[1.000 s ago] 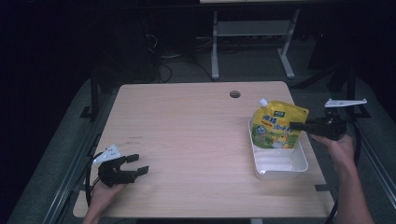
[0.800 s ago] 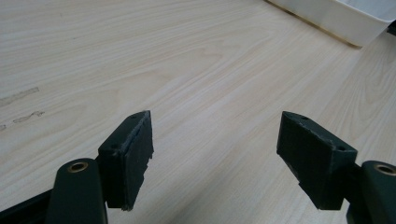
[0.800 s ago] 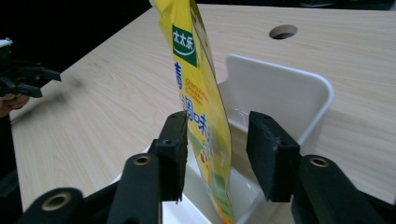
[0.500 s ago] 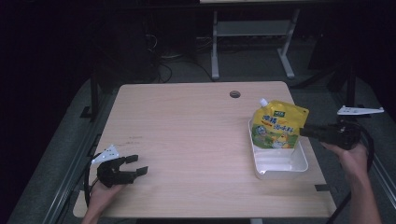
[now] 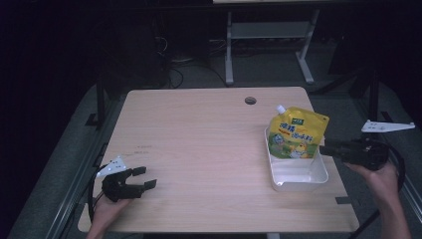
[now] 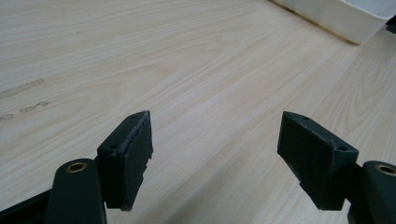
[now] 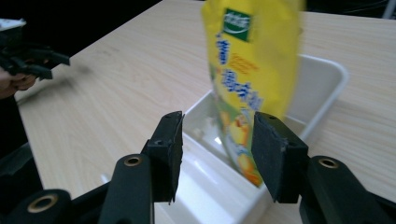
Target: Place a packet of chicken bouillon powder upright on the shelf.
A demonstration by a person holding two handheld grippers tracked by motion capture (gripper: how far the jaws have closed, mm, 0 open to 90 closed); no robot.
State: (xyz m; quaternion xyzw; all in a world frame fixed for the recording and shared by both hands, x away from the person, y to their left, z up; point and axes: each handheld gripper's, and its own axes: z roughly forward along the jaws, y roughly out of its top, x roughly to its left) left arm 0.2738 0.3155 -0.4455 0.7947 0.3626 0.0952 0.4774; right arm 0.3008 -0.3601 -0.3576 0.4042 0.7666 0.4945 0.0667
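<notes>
A light wooden table holds a white tray near its right edge; a yellow spouted pouch stands upright in the tray's far end; the right gripper hovers just off the right edge, jaws parted with nothing between them; the left gripper rests near the front left corner, jaws wide apart and empty.

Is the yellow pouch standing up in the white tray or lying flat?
Standing, leaning back: the yellow pouch has its bottom inside the white tray, spout uppermost. The right gripper is open, not holding it.
</notes>
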